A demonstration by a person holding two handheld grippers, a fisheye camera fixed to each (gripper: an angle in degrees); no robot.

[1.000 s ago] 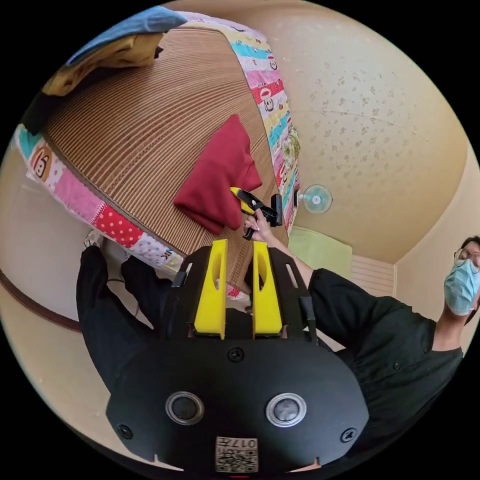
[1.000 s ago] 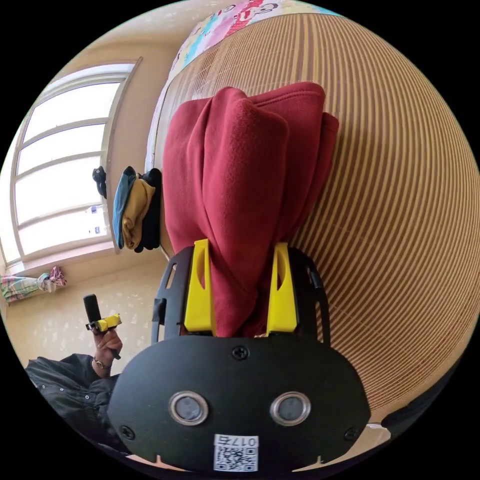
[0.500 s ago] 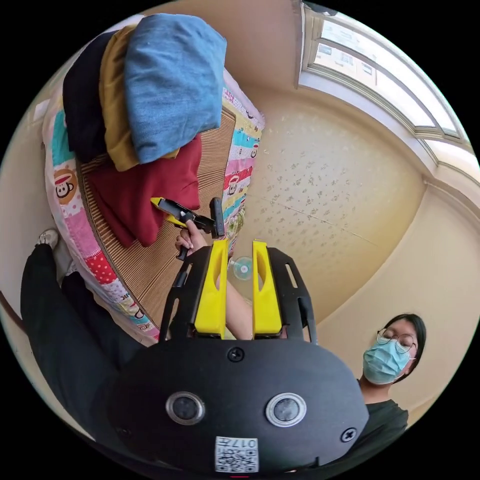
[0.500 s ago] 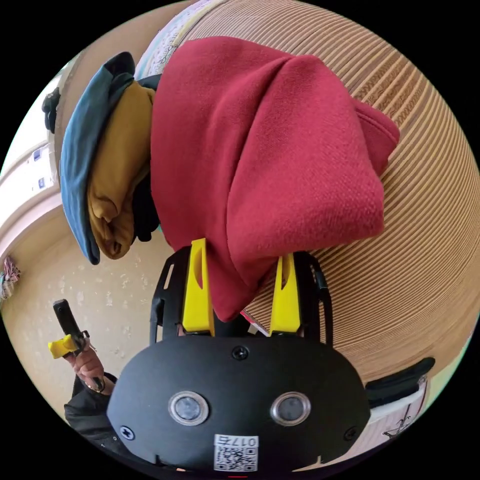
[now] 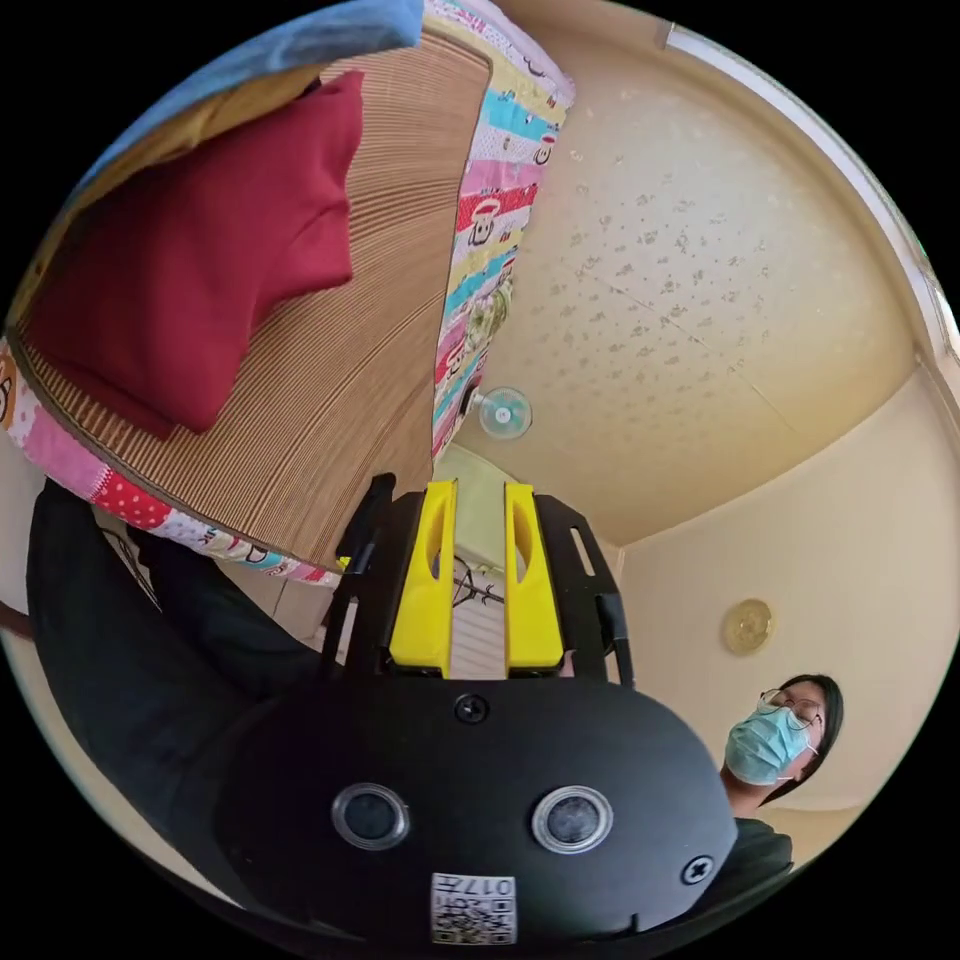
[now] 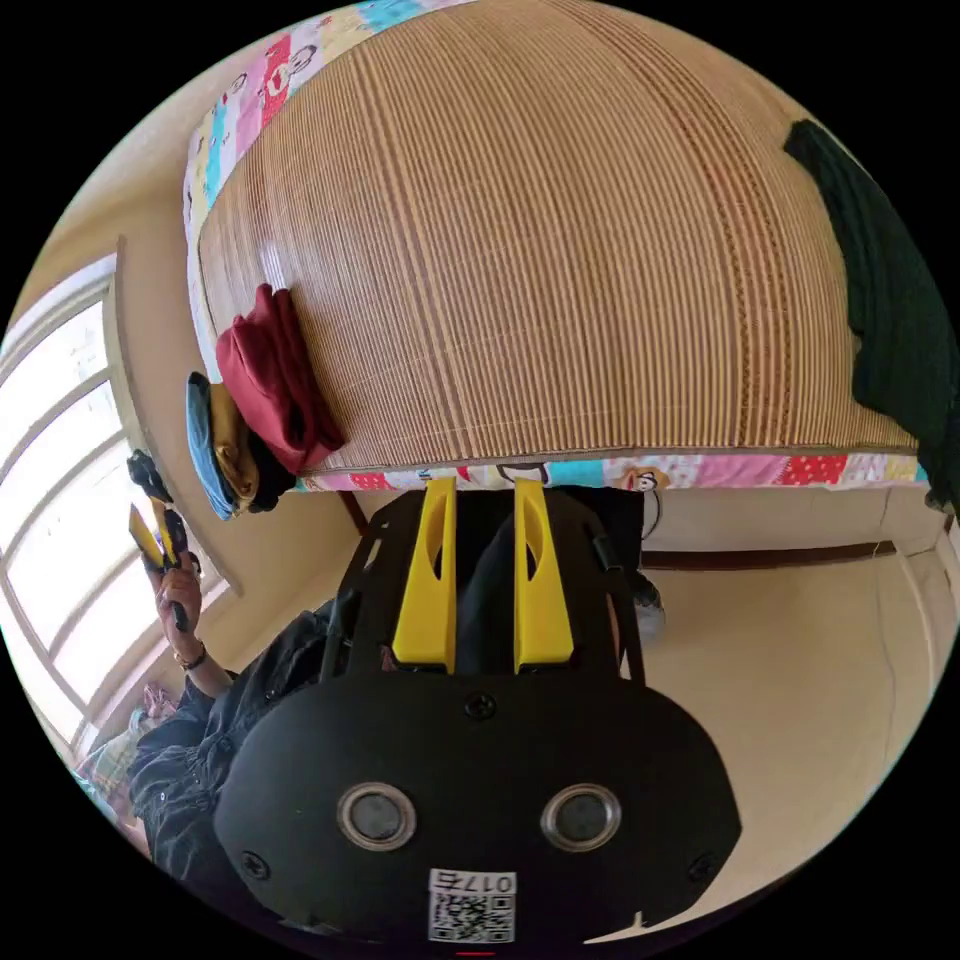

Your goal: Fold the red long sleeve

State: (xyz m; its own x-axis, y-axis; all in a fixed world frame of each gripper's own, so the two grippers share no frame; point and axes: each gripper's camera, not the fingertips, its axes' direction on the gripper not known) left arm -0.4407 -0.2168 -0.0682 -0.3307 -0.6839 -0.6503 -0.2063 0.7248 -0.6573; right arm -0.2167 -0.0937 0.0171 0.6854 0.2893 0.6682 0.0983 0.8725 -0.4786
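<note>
My left tool (image 5: 477, 575) has its jaws a narrow gap apart, with nothing between them, and it points out over the floor. My right tool (image 6: 483, 575) stands the same way, gripping nothing, held off the near edge of the bed (image 6: 560, 250). The red long sleeve (image 6: 275, 375) lies as a folded bundle at nine o'clock on the bed's woven mat, against a stack of folded clothes (image 6: 222, 445); in the left gripper view it (image 5: 190, 250) sits at ten o'clock. I judge the fold finished and the piece put away. A dark garment (image 6: 885, 300) waits at three o'clock, so my next move is probably a reach across the mat for it.
</note>
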